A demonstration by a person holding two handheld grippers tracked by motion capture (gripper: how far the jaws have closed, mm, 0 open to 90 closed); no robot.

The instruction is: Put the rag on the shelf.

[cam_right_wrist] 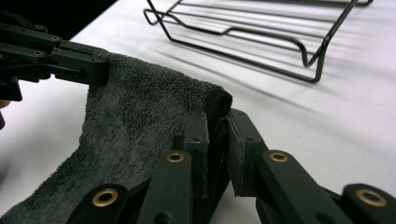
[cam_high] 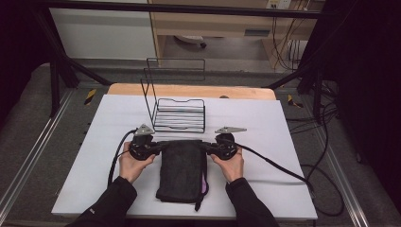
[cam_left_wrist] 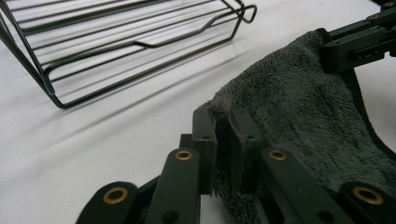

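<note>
Both tools, the left tool (cam_high: 158,147) and right tool (cam_high: 208,147), are pinching the dark towel's (cam_high: 181,170) far corners, likely lifting it toward the wire rack (cam_high: 179,115) next.

from the high view i can't make out the purple thing (cam_high: 204,182) poking out beside the dark towel (cam_high: 180,170); it's mostly covered. in my left gripper view the wire rack (cam_left_wrist: 116,42) runs off the top edge, and the towel's lower part is cut off.
</note>
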